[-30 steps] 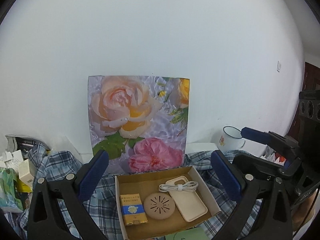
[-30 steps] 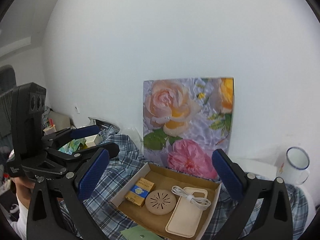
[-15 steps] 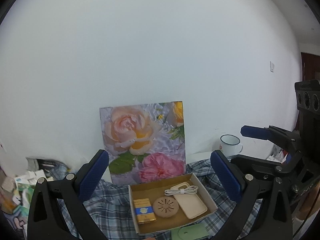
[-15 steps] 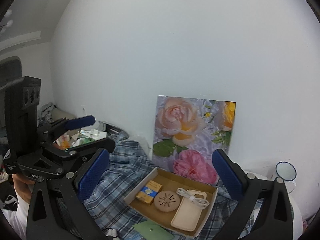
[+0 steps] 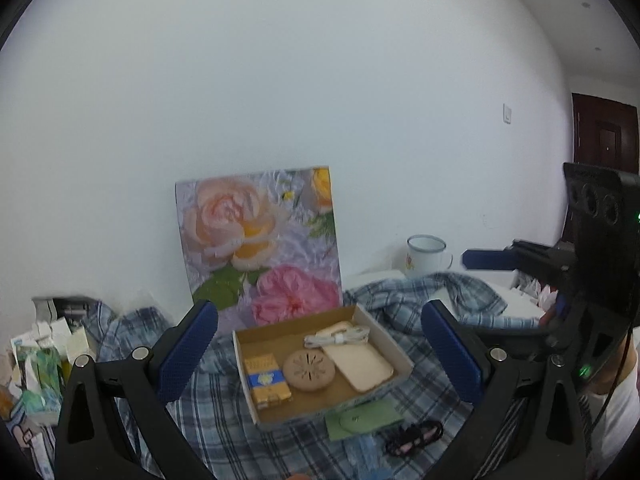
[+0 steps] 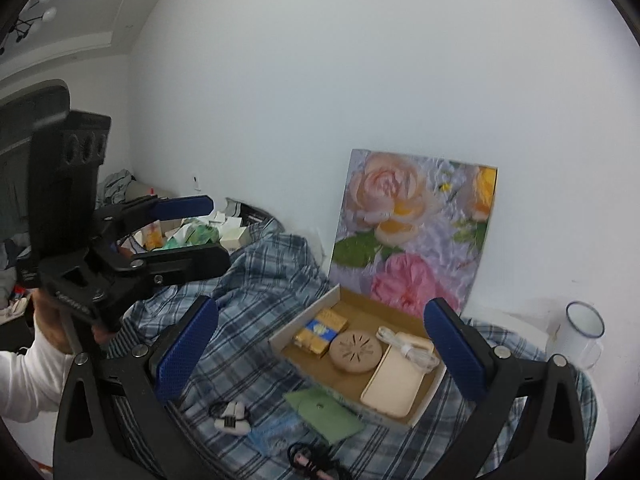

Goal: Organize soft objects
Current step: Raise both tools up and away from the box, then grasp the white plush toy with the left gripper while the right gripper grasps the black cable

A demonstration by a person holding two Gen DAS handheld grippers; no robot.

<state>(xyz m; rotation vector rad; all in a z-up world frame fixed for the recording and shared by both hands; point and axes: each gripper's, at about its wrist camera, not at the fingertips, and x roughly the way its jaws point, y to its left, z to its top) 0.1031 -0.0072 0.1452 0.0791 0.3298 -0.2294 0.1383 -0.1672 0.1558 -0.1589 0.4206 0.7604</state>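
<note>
Both my grippers are held up over the table, jaws spread wide, nothing between them. My left gripper [image 5: 319,354] frames the cardboard box [image 5: 320,410]; my right gripper [image 6: 320,354] frames it too, from further right.

Box sits on the plaid shirt [image 6: 256,280], which lies crumpled & spread over most of the table. In the box, side by side: a yellow-blue packet [image 5: 267,380], a round tan disc w/ slots [image 5: 309,370], a beige phone case [image 5: 358,363], and a coiled white cable [image 5: 337,335] lying partly on the case's far end. Just in front of the box on the shirt: a green envelope [image 6: 325,412], a small white-black bundle [image 6: 232,418], a clear blue plastic bit [image 6: 272,432] and a black-pink hair tie [image 5: 414,436].

Behind the box a flower picture [image 5: 260,240] leans on the white wall [image 5: 320,80]. A white enamel mug [image 5: 426,254] stands to the right, apart from the shirt's edge. Far left, a heap of small cartons & packs [image 5: 40,364].

Room: dark door [image 5: 600,132] at right, wall switch [image 5: 507,114], ceiling lamp [image 6: 32,12] in the right wrist view.

Hard to tell: packet print is blurred, left heap is cut off by the lens edge, table top mostly hidden by cloth.
</note>
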